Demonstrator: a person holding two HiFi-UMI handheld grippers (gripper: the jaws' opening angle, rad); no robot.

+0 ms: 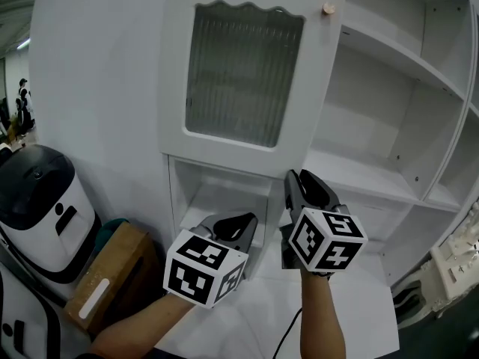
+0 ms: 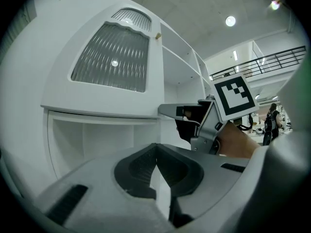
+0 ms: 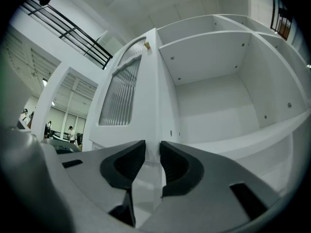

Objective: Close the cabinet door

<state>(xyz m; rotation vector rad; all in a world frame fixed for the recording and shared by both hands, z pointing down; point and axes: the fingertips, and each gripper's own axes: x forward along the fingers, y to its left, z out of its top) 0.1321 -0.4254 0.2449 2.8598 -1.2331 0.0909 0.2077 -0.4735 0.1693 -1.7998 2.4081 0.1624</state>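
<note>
The white cabinet door (image 1: 247, 73), with a ribbed glass pane and a small knob (image 1: 328, 8), stands swung open in front of me. My right gripper (image 1: 293, 176) reaches up to its lower free corner. In the right gripper view the jaws of this gripper (image 3: 152, 147) stand slightly apart, with the door's (image 3: 121, 91) thin edge in the gap. I see no pad pressing on it. Lower and to the left, my left gripper (image 1: 249, 220) points at the open lower compartment. Its jaws (image 2: 156, 149) meet at the tips and hold nothing. The door (image 2: 112, 57) rises above it.
Bare white shelves (image 1: 389, 73) lie exposed to the right of the door. Below the door is an open compartment (image 1: 217, 200). A white appliance with a black top (image 1: 37, 200) and a cardboard box (image 1: 112, 268) stand on the floor at the left.
</note>
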